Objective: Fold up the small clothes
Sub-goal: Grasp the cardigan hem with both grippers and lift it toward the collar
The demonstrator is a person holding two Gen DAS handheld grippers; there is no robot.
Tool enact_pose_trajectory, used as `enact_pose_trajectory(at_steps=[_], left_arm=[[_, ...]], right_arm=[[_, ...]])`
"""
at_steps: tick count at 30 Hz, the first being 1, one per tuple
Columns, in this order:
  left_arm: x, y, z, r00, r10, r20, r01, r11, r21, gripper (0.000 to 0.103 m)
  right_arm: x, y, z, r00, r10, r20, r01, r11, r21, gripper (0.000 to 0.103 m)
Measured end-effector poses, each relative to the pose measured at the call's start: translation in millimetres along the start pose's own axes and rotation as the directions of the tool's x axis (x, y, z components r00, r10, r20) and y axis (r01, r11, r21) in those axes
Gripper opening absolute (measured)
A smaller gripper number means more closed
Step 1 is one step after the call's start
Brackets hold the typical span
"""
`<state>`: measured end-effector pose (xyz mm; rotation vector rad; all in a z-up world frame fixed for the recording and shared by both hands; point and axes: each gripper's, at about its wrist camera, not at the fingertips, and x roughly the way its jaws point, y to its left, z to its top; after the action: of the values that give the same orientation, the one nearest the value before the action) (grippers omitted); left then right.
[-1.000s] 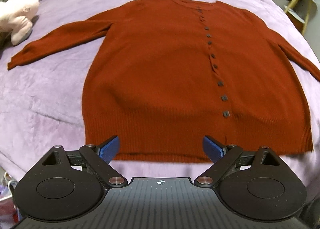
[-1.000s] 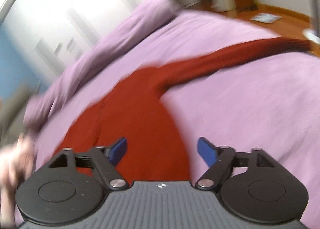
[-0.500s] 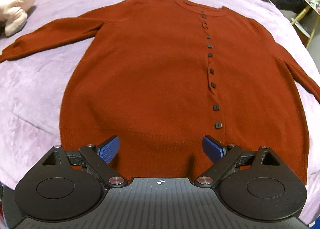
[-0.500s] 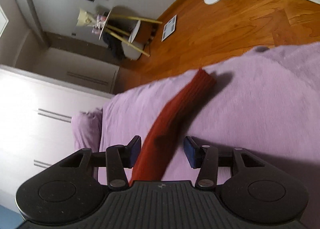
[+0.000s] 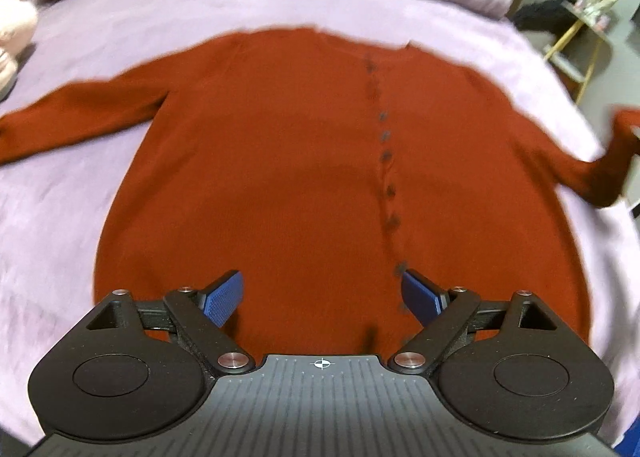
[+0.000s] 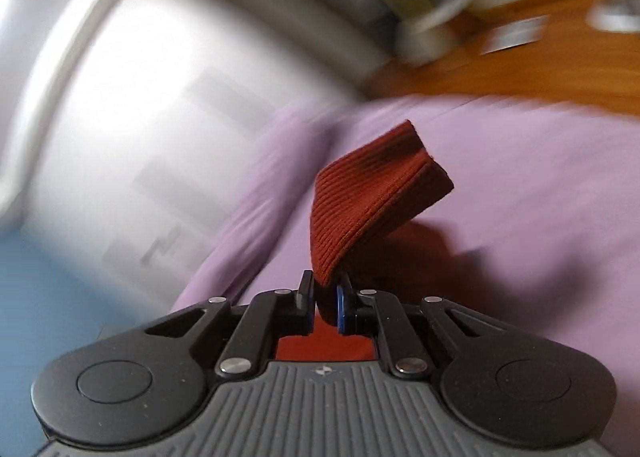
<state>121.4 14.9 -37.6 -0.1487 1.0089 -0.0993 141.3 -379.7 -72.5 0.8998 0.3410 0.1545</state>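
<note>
Lilac bedspread [image 5: 80,185] bears cardigan [image 5: 280,177]; right claw [image 6: 325,303] pinches its cuff [image 6: 372,193].

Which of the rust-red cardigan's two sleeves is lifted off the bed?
The right-hand sleeve, its ribbed cuff pinched in the right gripper; the left-hand sleeve lies flat.

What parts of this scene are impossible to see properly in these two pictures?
- Left wrist view: the cardigan hem is hidden behind the left gripper; its buttons are smeared by motion blur.
- Left wrist view: the sleeve cuff is cut off at the frame's edge.
- Right wrist view: the room behind the right gripper is blurred.
</note>
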Motion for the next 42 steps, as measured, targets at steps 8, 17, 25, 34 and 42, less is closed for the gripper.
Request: enact_pose_trajectory(at_steps=[8, 17, 25, 34, 42], left_arm=[[33, 6, 45, 0.985, -0.164, 0.055, 0.164, 0.986, 0.003, 0.087], [91, 50, 58, 0.971, -0.23, -0.059, 0.208, 0.943, -0.26, 0.076], [98, 68, 34, 0.924, -0.377, -0.067, 0.316, 0.849, -0.424, 0.071], [115, 46, 62, 0.933, -0.353, -0.073, 0.31, 0.888, -0.339, 0.008], [39, 33, 133, 0.95, -0.108, 0.294, 0.071, 0.988, 0.134, 0.007]], right_arm=[[65, 55, -125, 0.922, 0.035, -0.385, -0.083, 0.99, -0.11, 0.019], [19, -10, -132, 0.928, -0.138, -0.347, 0.126, 0.99, -0.057, 0.035], [26, -18, -140, 0.939, -0.117, -0.325, 0.117, 0.993, -0.021, 0.038], [33, -6, -134, 0.931, -0.112, -0.347, 0.103, 0.994, -0.046, 0.047], [49, -2, -109, 0.938, -0.235, -0.255, 0.212, 0.97, -0.115, 0.048]])
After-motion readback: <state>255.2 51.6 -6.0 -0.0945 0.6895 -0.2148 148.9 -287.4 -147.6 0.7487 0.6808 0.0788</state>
